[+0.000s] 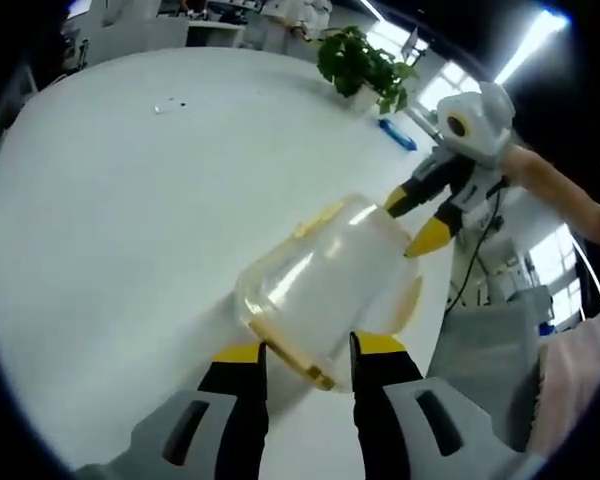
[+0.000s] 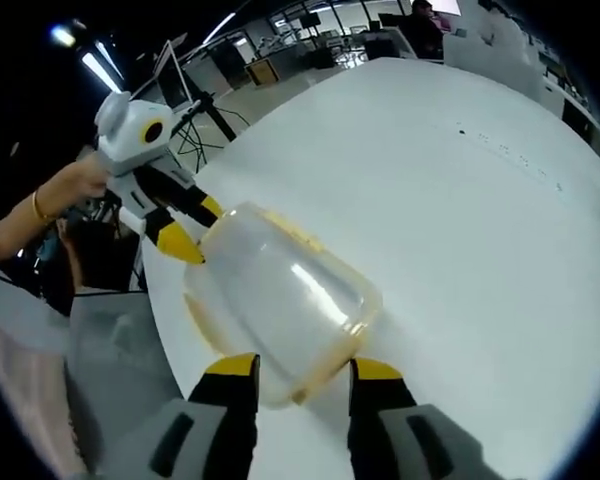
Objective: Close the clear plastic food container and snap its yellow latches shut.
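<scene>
**Clear, yellow, white and black**

The food container (image 1: 325, 285) is clear, frosted plastic with pale glare streaks, edged by a yellow rim and yellow latches (image 1: 315, 222). The table (image 1: 130, 220) beneath it is plain white. The left gripper (image 1: 307, 352) has black jaws tipped in yellow on a grey body; the right gripper (image 2: 302, 374) shows the same colours. Seen from across, each gripper's housing is white. A potted plant (image 1: 365, 65) is dark green, and a small blue object (image 1: 397, 134) lies near it.
</scene>
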Demonstrator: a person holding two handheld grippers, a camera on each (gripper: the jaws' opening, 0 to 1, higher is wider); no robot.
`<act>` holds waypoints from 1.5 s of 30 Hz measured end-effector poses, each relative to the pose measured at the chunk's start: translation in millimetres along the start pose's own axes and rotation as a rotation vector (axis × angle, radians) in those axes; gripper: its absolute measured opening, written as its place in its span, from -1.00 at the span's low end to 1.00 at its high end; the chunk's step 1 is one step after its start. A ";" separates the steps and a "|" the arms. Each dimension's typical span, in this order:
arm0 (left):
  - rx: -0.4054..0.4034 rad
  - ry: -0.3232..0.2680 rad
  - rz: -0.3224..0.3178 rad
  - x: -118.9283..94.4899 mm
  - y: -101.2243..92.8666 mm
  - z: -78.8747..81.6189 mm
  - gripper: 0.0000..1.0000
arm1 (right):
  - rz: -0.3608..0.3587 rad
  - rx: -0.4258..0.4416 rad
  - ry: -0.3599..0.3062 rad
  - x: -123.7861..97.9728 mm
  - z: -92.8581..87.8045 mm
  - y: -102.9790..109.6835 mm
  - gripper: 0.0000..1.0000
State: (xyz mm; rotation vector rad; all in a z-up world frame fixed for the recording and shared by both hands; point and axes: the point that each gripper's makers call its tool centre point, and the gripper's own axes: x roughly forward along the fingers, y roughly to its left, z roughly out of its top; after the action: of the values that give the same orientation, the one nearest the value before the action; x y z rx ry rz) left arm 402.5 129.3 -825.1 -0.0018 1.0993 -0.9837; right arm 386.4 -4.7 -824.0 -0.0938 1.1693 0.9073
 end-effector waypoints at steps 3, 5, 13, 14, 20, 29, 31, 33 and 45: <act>-0.007 -0.011 -0.002 -0.6 -0.6 -0.2 -0.40 | -0.001 0.002 -0.011 -0.4 0.0 0.0 -0.35; -0.002 -0.020 -0.008 -1.3 -0.8 -1.1 -0.39 | -0.004 -0.009 -0.031 -0.8 0.4 0.2 -0.33; 0.070 -0.039 0.045 -3.9 -1.3 3.4 -0.33 | -0.012 -0.016 -0.070 -2.1 0.0 1.0 -0.31; 0.061 -0.045 0.046 -5.0 -0.6 4.5 -0.31 | -0.009 -0.012 -0.076 -2.4 0.2 1.6 -0.31; 0.057 -0.106 0.073 -14.3 0.2 16.9 -0.25 | -0.044 -0.066 -0.139 -16.8 15.2 2.0 -0.33; 0.232 -0.131 0.224 -20.8 -1.3 34.5 -0.17 | -0.075 -0.258 -0.153 -20.0 44.5 18.3 -0.36; 0.277 -0.141 0.251 -19.4 -4.0 37.6 -0.18 | -0.073 -0.286 -0.149 -17.1 47.4 22.7 -0.37; 0.342 -0.141 0.256 -15.6 -10.4 38.5 -0.15 | -0.065 -0.307 -0.141 -12.7 49.5 28.6 -0.39; 0.430 -0.175 0.203 5.9 -42.7 38.6 -0.14 | -0.045 -0.371 -0.119 15.9 58.1 41.4 -0.38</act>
State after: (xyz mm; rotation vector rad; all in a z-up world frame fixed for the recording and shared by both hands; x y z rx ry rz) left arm 403.4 82.5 -791.0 0.3602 0.6976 -0.9991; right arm 404.3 60.7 -796.5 -0.3599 0.8758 1.0675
